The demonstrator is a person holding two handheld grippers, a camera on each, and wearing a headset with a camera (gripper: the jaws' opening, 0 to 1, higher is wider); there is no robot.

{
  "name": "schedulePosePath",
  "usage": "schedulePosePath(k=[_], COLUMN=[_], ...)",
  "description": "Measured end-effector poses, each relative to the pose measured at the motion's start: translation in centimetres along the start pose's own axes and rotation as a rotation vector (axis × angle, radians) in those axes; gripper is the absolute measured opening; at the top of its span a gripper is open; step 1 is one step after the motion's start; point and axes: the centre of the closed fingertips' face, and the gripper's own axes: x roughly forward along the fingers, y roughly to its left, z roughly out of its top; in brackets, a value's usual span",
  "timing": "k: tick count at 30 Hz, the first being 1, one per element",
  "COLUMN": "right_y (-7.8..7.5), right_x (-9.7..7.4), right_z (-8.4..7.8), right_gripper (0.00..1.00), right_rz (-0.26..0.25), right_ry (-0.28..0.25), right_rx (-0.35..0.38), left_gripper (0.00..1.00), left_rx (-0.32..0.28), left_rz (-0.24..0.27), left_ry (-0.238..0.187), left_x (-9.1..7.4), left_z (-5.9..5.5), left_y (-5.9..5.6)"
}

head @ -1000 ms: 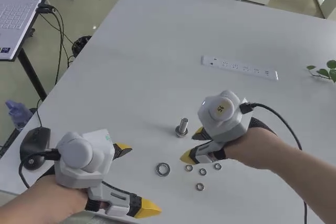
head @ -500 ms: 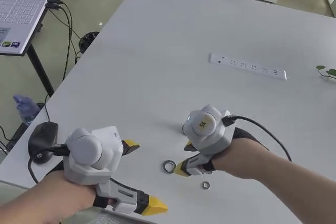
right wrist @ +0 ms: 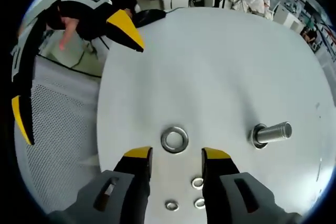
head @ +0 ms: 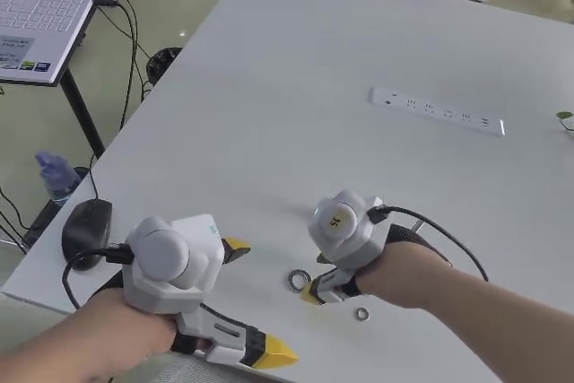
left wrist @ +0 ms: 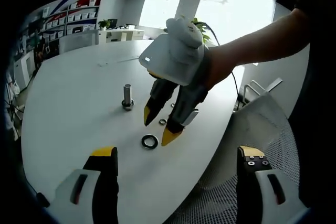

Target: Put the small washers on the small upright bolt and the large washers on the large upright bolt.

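Note:
A large steel washer (head: 299, 280) (right wrist: 175, 139) (left wrist: 149, 141) lies flat on the white table (head: 314, 87), near its front edge. My right gripper (head: 316, 277) (right wrist: 177, 153) is open, its yellow tips just short of the washer on either side. One upright bolt (right wrist: 270, 134) (left wrist: 127, 97) stands beyond; in the head view the right gripper hides it. Three small washers (right wrist: 197, 182) lie under the right gripper, and one small washer (head: 361, 314) sits beside the hand. My left gripper (head: 257, 300) (left wrist: 177, 151) hangs wide open over the table's front edge, holding nothing.
A white power strip (head: 437, 111) lies far back on the table. Off the table's left side are a laptop (head: 36, 15) on a stand, a mouse (head: 87, 226) and a bottle (head: 56, 172). The table edge runs close under the left gripper.
The right gripper has moved left and nearer, from beside the small washers to the large washer, and now covers the bolt in the head view. The left gripper has stayed open.

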Motion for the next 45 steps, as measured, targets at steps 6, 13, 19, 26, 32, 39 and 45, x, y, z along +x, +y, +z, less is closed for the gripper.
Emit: schedulePosePath(k=[6, 13, 19, 26, 32, 39, 45], right_y=[0.2, -0.4, 0.0, 0.0, 0.2, 0.3, 0.2], right_x=[1.0, 1.2, 1.2, 1.2, 1.3, 1.3, 1.3], right_z=[0.1, 0.7, 0.6, 0.6, 0.6, 0.6, 0.6], right_gripper=[0.39, 0.38, 0.37, 0.34, 0.3, 0.25, 0.23], right_rz=[0.004, -0.025, -0.044, -0.045, -0.042, -0.042, -0.038], right_ry=[0.02, 0.053, 0.079, 0.101, 0.117, 0.147, 0.152], right_rx=[-0.01, -0.044, -0.086, -0.088, -0.101, -0.123, -0.126], left_gripper=[0.94, 0.93, 0.93, 0.92, 0.92, 0.91, 0.91], left_rx=[-0.003, -0.003, -0.003, -0.004, -0.007, -0.01, -0.012], left_rz=[-0.001, -0.006, -0.004, -0.005, -0.005, -0.002, -0.003], left_ry=[0.0, -0.001, -0.006, -0.004, -0.012, -0.011, -0.012], left_x=[0.0, -0.1, -0.2, -0.2, -0.1, -0.3, -0.4], left_z=[-0.1, -0.1, 0.0, -0.2, 0.0, -0.1, -0.1], left_y=[0.0, 0.0, 0.0, 0.0, 0.2, 0.3, 0.4])
